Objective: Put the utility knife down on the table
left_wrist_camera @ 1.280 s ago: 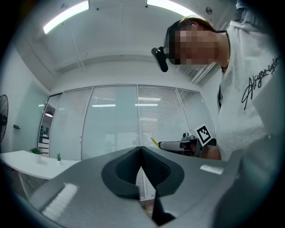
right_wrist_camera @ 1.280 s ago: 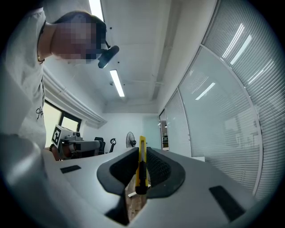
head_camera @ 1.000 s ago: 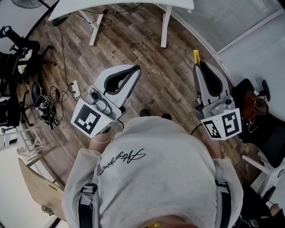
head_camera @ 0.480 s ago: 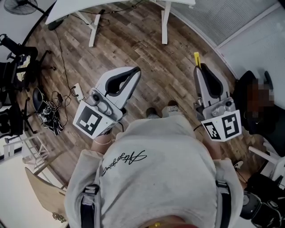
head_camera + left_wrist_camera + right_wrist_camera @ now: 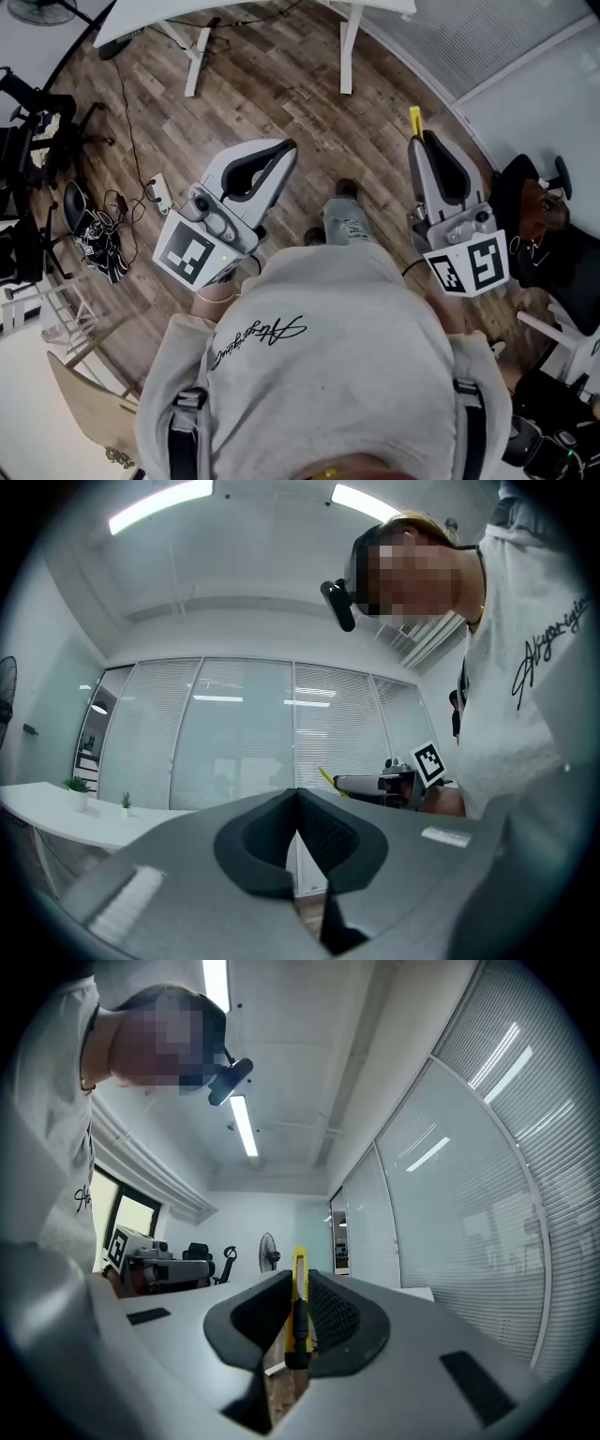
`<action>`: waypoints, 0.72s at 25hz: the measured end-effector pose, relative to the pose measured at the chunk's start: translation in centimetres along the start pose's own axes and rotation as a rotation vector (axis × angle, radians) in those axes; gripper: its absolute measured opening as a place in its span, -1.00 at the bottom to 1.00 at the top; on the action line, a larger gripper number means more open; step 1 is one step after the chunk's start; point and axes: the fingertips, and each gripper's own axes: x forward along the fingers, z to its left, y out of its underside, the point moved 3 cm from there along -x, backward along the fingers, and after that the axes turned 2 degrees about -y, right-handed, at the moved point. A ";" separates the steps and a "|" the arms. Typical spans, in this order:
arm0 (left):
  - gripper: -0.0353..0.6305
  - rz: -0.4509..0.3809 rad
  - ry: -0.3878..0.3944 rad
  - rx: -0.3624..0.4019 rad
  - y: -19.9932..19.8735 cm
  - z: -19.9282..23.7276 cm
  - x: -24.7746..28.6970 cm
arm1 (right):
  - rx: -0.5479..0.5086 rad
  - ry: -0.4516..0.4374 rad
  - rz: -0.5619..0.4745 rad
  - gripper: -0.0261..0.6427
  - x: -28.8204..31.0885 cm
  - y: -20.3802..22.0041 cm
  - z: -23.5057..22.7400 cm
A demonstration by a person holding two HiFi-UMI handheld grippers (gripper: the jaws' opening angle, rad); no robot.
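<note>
The person's foot (image 5: 346,188) has stepped forward; right claw (image 5: 420,142) clamps the yellow utility knife (image 5: 299,1288), left claw (image 5: 297,799) closed empty

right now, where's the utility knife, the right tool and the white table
utility knife (image 5: 298,1302), right gripper view, its yellow body between the jaws
right tool (image 5: 421,141), head view, the tip of its jaws
white table (image 5: 169,11), head view, bare tabletop

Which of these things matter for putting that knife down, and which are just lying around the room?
For the job:
- utility knife, clamped in the right gripper
- white table

Just lying about:
- power strip on the floor
- fan
- office chairs
- wooden chair
- left gripper, shut and empty
</note>
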 end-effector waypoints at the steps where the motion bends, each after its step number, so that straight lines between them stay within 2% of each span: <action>1: -0.93 0.000 -0.004 0.001 0.0 0.2 0.2 | 0.002 -0.004 -0.002 -0.75 0.4 0.0 -0.3; 8: -0.93 0.029 -0.038 0.024 0.9 2.9 2.4 | 0.016 -0.033 -0.017 -0.75 3.2 0.7 -3.1; 18: -0.93 0.039 -0.052 0.047 1.9 7.4 8.8 | 0.028 -0.051 -0.030 -0.75 7.8 1.0 -10.1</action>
